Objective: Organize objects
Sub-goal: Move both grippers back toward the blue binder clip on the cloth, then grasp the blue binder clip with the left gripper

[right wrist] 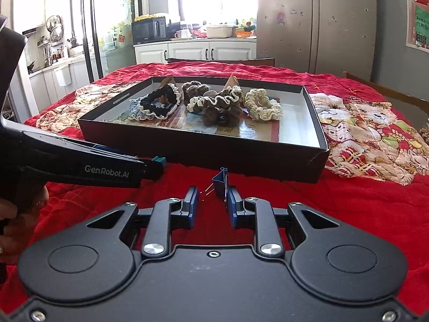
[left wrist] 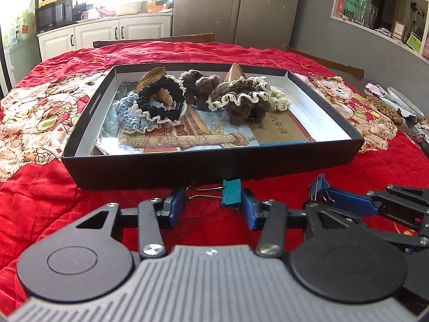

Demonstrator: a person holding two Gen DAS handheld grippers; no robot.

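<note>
Left wrist view: my left tool (left wrist: 213,205) stands open around a teal metal binder clip (left wrist: 231,193) lying crosswise at twelve o'clock, wire handles toward nine. Right wrist view: my right tool (right wrist: 213,204), also open, flanks a blue metal binder clip (right wrist: 220,183) standing upright. Beyond both on the red-quilted table (right wrist: 362,209) sits the shallow black cardboard tray (left wrist: 214,165) of crocheted scrunchies (left wrist: 241,100).
</note>
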